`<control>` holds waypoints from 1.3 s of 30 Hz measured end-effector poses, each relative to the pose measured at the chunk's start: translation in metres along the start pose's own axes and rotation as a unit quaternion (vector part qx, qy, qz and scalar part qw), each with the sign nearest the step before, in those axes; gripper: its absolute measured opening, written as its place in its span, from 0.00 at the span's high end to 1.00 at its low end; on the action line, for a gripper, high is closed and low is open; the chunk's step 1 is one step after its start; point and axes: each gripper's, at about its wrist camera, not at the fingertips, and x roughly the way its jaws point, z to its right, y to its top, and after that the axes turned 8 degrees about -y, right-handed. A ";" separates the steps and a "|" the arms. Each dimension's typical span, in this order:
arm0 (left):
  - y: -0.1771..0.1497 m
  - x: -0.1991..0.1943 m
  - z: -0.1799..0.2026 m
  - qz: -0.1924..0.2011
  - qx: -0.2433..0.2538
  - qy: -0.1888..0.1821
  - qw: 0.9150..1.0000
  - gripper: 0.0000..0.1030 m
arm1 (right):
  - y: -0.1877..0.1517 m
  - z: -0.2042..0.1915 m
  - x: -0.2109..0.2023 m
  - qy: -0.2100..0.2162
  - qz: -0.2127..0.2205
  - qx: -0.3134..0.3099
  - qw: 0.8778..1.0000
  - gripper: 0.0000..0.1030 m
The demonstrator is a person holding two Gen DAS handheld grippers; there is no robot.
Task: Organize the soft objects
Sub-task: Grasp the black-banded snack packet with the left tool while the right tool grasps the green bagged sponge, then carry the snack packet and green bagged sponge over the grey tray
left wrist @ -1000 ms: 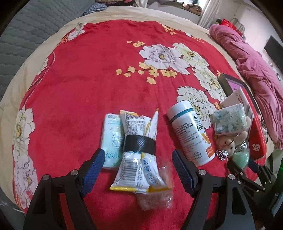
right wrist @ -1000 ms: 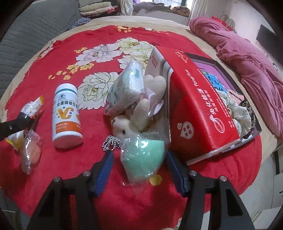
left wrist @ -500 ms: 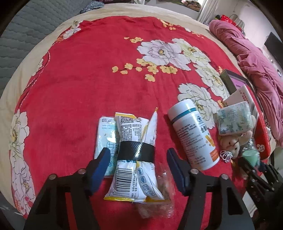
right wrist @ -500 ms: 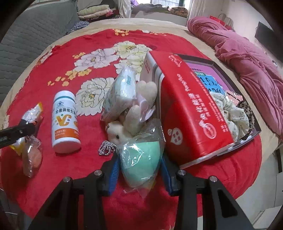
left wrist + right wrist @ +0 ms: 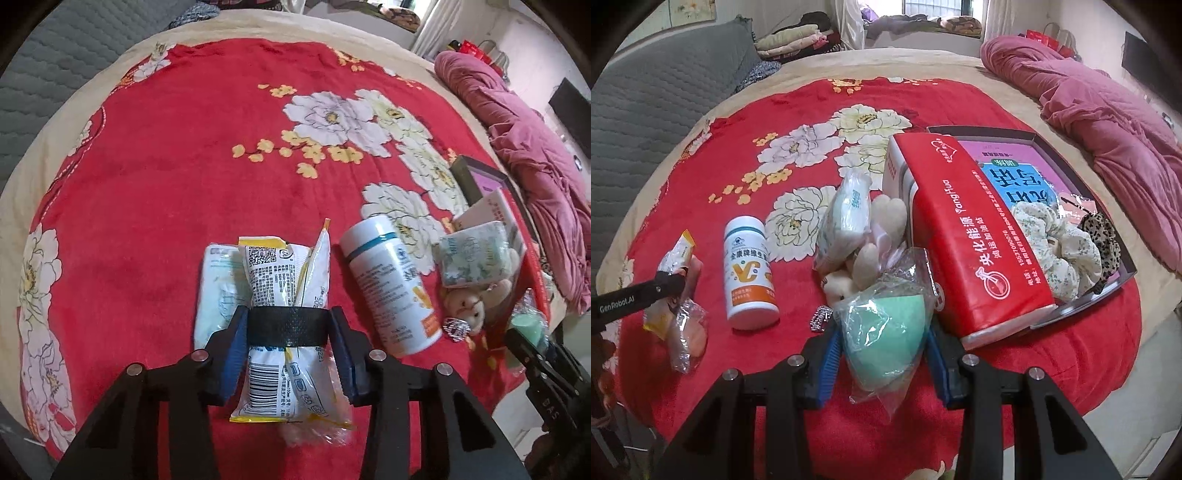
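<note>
A red floral blanket (image 5: 147,184) covers the bed, with a pink quilt (image 5: 1108,122) bunched along the far edge. The left gripper (image 5: 286,343) has just been closing: a second ago its jaws stood wide of the banded packet bundle (image 5: 284,288), and now the blue pads press on both sides of the black band, the bundle lying flat on the blanket. The right gripper (image 5: 882,350) closed sooner and now clamps the bagged green sponge (image 5: 886,332), carried a little higher, just beside the red box (image 5: 971,240). Two soft items secured, so both look ready to travel. The white bottle (image 5: 391,288) and plush toy (image 5: 864,266) wait untouched.
</note>
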 end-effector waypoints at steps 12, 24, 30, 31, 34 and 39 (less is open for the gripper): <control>0.004 -0.040 0.029 0.034 0.025 -0.028 0.999 0.57 | 0.009 0.016 -0.027 0.032 0.024 0.021 0.999 0.59; 0.006 -0.053 0.053 0.050 0.041 -0.047 0.997 0.57 | 0.017 0.020 -0.050 0.048 0.053 0.022 0.997 0.59; 0.006 -0.064 0.071 0.060 0.059 -0.055 0.995 0.57 | 0.023 0.026 -0.067 0.050 0.074 0.022 0.996 0.59; 0.008 -0.067 0.077 0.063 0.065 -0.058 0.994 0.57 | 0.023 0.028 -0.070 0.049 0.078 0.023 0.996 0.59; 0.011 -0.076 0.092 0.071 0.078 -0.064 0.992 0.57 | 0.028 0.037 -0.081 0.047 0.092 0.027 0.994 0.59; 0.016 -0.088 0.123 0.082 0.104 -0.075 0.988 0.57 | 0.035 0.060 -0.098 0.033 0.116 0.046 0.992 0.59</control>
